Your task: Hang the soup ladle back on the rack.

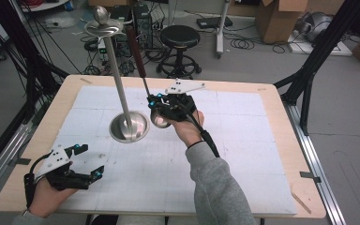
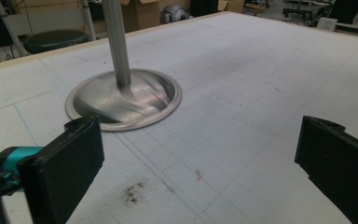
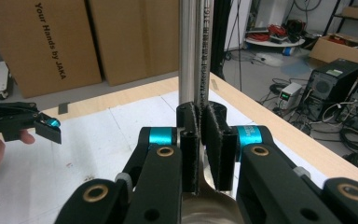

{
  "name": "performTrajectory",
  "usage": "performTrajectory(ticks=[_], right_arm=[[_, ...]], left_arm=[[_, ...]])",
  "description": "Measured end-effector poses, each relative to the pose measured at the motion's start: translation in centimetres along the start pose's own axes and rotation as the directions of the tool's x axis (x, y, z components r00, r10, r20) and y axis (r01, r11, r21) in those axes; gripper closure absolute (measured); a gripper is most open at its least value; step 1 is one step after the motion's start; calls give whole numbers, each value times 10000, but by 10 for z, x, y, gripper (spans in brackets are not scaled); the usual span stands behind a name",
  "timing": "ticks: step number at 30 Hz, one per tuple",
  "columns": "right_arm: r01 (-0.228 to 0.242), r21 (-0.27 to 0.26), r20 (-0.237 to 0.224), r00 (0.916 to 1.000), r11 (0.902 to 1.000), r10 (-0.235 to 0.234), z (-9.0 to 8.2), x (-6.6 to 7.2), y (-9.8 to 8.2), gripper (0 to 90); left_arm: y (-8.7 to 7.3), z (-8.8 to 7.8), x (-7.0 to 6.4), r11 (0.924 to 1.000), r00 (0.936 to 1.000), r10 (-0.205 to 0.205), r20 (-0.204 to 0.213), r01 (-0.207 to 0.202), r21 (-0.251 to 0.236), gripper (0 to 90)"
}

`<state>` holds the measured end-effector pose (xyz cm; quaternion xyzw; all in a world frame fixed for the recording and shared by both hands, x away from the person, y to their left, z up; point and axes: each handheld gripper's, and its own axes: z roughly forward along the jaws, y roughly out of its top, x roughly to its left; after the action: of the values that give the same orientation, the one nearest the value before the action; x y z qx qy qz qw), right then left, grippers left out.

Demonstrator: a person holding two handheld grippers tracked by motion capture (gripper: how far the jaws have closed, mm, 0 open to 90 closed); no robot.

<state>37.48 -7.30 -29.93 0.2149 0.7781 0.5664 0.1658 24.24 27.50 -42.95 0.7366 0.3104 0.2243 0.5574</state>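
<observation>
A steel stand rises from a round base [image 1: 129, 126] [image 2: 121, 100] at the table's middle, its pole [image 1: 119, 79] [image 3: 186, 46] ending in a small dish [image 1: 103, 27] with a ball on it. My right gripper [image 1: 155, 101] [image 3: 200, 140] is just right of the base, shut on the thin metal shaft [image 3: 203, 51] of a ladle. The ladle's brown handle [image 1: 136, 49] points up and away, and its shiny bowl [image 1: 161, 120] hangs below the jaws. My left gripper [image 1: 90, 160] [image 2: 198, 158] rests near the front left, open and holding nothing, facing the base.
A white gridded mat [image 1: 243, 140] covers the wooden table [image 1: 281, 103]. Behind the table stand a black stool [image 1: 180, 37], computer cases [image 1: 136, 18] and cardboard boxes [image 1: 276, 16]. Black frame posts [image 1: 318, 51] flank both sides.
</observation>
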Motion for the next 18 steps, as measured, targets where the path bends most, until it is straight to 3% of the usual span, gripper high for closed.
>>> performTrajectory(ticks=[12, 18], right_arm=[[-98, 49, 98, 9999, 9999, 97, 6, -1, -1, 850], [73, 53, 270, 9996, 10000, -74, 9, 0, -1, 850]], left_arm=[[0, -1, 0, 10000, 10000, 6, -46, -6, -1, 17], [0, 0, 0, 10000, 10000, 36, -44, -36, 19, 17]])
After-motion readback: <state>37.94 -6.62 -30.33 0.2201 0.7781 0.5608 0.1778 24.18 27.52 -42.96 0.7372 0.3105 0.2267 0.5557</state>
